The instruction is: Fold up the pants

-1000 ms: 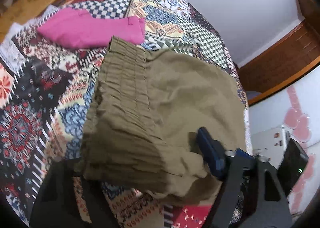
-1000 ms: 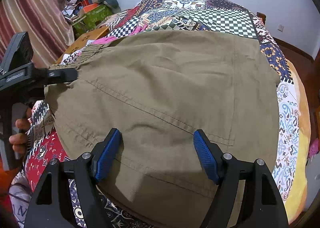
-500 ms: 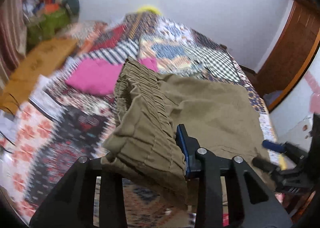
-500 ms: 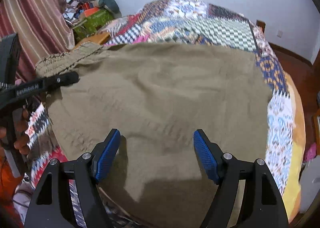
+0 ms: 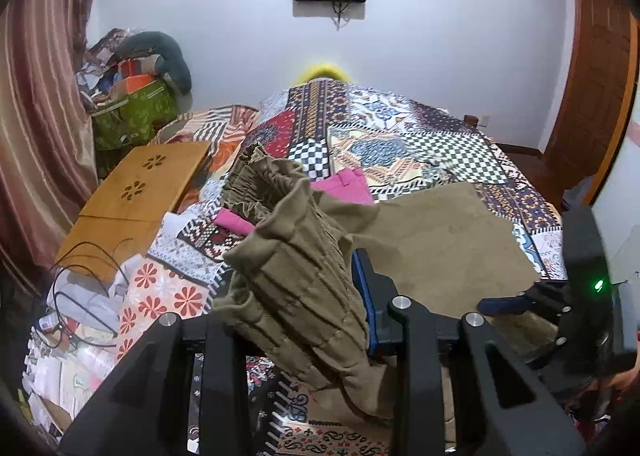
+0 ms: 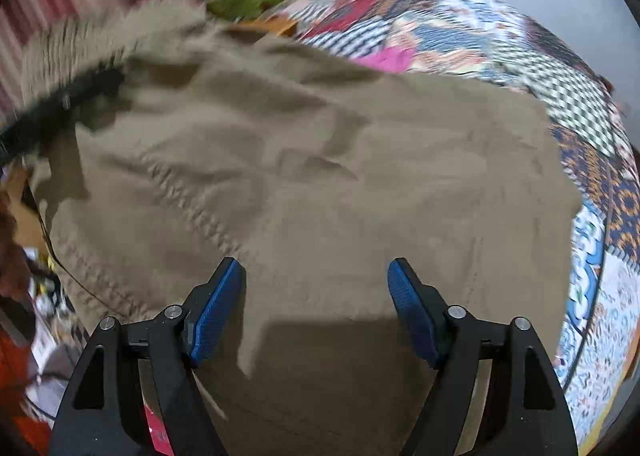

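Note:
Olive-khaki pants (image 5: 436,240) lie spread over a patchwork quilt (image 5: 400,136) on a bed. My left gripper (image 5: 296,320) is shut on the bunched elastic waistband (image 5: 292,256) and holds it lifted above the bed. In the right wrist view the pants (image 6: 320,176) fill the frame, blurred. My right gripper (image 6: 316,308) is open with its blue pads (image 6: 212,316) hovering over the cloth near the bed's front edge. The right gripper also shows in the left wrist view (image 5: 520,302) at the far right.
A pink garment (image 5: 344,188) lies on the quilt behind the pants. A wooden board (image 5: 136,200) and cables (image 5: 80,288) sit left of the bed. A green bag (image 5: 132,116) stands by striped curtains (image 5: 36,136). A wooden door (image 5: 592,76) is right.
My left gripper has lifted the waistband up and tilted level toward the wall. My right gripper has stayed open and swung over the pants, and its view is blurred.

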`<state>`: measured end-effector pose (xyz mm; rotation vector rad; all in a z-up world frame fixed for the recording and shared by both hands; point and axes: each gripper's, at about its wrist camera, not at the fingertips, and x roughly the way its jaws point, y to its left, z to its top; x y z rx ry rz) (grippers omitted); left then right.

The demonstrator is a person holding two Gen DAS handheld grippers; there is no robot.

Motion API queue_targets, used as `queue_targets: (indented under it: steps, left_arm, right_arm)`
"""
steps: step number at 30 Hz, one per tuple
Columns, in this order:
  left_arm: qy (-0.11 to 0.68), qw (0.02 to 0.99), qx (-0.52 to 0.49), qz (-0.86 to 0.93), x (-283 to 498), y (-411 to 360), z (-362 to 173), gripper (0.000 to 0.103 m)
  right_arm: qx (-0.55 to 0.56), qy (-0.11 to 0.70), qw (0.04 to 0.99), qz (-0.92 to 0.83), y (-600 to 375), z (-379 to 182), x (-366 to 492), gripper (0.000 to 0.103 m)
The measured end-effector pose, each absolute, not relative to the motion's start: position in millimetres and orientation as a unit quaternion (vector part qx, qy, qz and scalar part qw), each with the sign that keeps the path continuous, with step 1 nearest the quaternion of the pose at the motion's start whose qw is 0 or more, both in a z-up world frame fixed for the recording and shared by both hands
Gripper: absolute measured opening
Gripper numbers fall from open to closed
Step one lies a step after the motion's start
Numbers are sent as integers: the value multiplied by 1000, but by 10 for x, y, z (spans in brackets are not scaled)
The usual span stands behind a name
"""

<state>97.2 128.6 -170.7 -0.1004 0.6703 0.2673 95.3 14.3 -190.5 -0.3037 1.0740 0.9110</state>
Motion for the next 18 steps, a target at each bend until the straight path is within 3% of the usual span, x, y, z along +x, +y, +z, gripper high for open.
queue_targets:
  steps: [18]
  left_arm:
    - [306, 951, 20, 29, 1272, 358, -1396, 28]
  right_arm:
    - [-62, 461, 827, 317, -1141, -1638, 968, 73]
